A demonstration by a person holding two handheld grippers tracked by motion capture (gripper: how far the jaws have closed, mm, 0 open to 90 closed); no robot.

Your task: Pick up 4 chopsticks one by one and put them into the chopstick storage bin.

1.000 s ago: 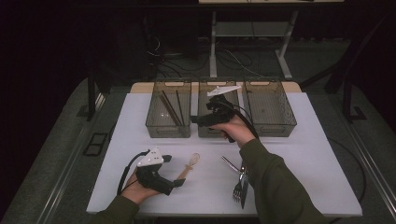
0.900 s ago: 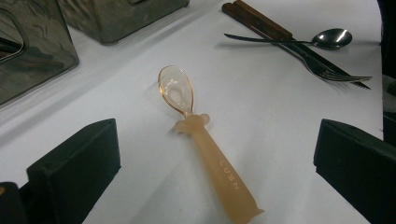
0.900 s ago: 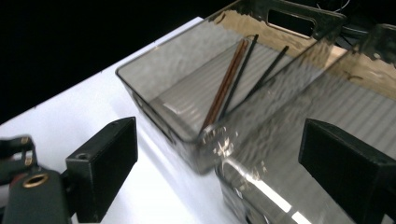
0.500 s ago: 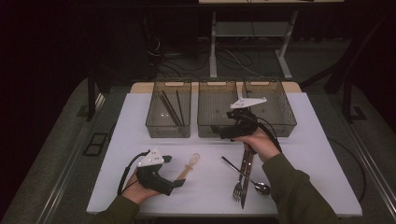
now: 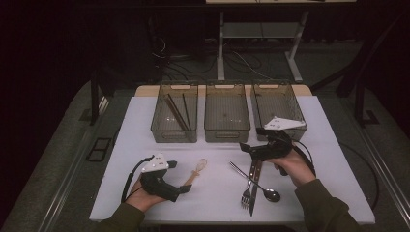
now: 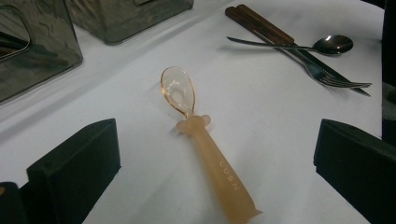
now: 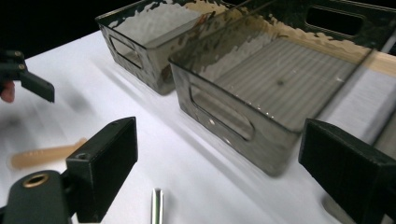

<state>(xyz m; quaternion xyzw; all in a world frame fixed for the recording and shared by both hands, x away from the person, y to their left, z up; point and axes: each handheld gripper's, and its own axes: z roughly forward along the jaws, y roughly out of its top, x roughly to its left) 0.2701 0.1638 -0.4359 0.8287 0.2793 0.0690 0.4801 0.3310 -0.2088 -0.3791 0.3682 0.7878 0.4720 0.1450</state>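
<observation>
1. High view: the right gripper (image 5: 246, 148) has pulled back from over the middle bin (image 5: 227, 126), where it was a second ago, and now hangs low over the handles of the fork (image 5: 248, 182) and knife (image 5: 255, 184), with the metal spoon (image 5: 261, 187) lying across them. It carries nothing. The left gripper (image 5: 187, 189) has not shifted; it rests on the white table (image 5: 145, 145) at the handle end of the amber plastic spoon (image 5: 195, 172). The left bin (image 5: 175, 121) holds the chopsticks (image 5: 177, 112); the right bin (image 5: 277, 108) looks empty.

2. Left gripper view: the jaws stand wide apart and hold nothing. The plastic spoon lies flat between them, bowl away from the camera, untouched. The cutlery pile lies well beyond it.

3. Right gripper view: these jaws are also spread wide with nothing between them. The middle bin sits just ahead, its ribbed floor bare except for a small speck. A bit of metal handle shows below the jaws.

4. Judgement: the sorting seems between picks. The right gripper's return, empty, to the pile suggests it will take the fork, knife or metal spoon, while the plastic spoon waits for the left to close on it.
</observation>
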